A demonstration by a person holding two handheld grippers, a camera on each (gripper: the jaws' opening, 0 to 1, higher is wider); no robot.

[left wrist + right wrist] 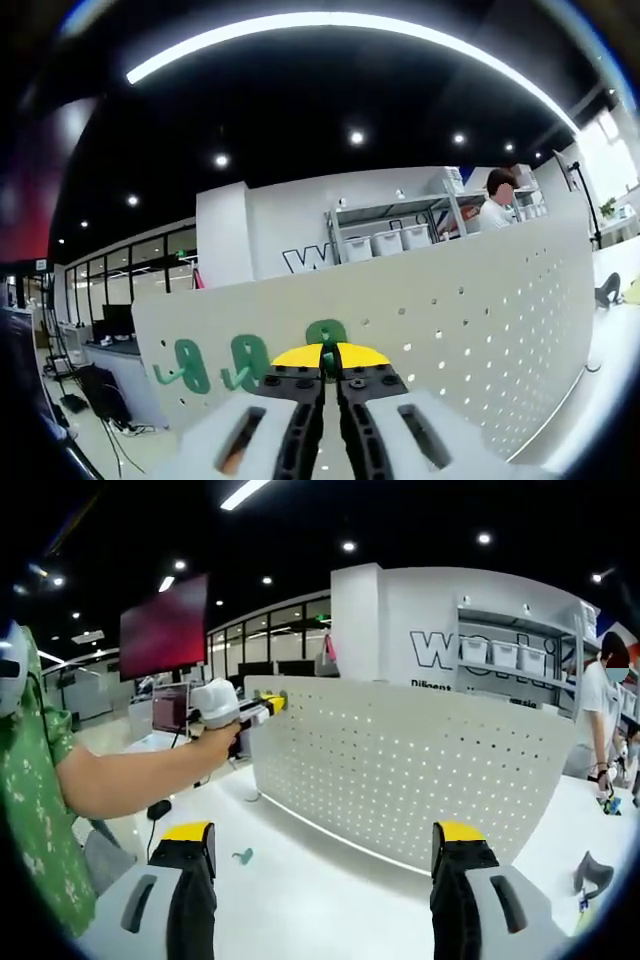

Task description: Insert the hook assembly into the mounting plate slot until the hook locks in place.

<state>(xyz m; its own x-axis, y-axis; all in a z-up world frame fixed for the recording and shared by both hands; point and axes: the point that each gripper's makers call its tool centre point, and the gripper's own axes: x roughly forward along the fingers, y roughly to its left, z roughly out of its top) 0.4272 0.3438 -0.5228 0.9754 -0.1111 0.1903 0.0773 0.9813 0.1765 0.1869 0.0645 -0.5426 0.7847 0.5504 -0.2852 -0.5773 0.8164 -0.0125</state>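
So in the left gripper view we've got our left gripper (330,372) with its jaws pinched nearly together on a green hook (326,338). The yellow tips cover its lower half, so we can't see how it's seated against the board. The board (480,320) is a white perforated panel, matte, with a regular grid of small round holes, standing upright on the tabletop (610,390). Two more hooks (218,364) hang on its face to the left of the held one: glossy green plastic, rounded oval backs with a little curved prong at the bottom.

From the right gripper view, the right gripper (325,850) has its jaws spread wide with nothing between them, hovering over the smooth white tabletop (330,900). We see the board (420,770) from its other side, curved by the lens. Our hand (215,742) holds the left gripper (272,704) up at the panel's top left corner; the hook itself is hidden there. A small green bit (243,856) lies on the tabletop near the board's foot, too tiny to tell its shape. A dark object (592,872) is cut off at the right edge.
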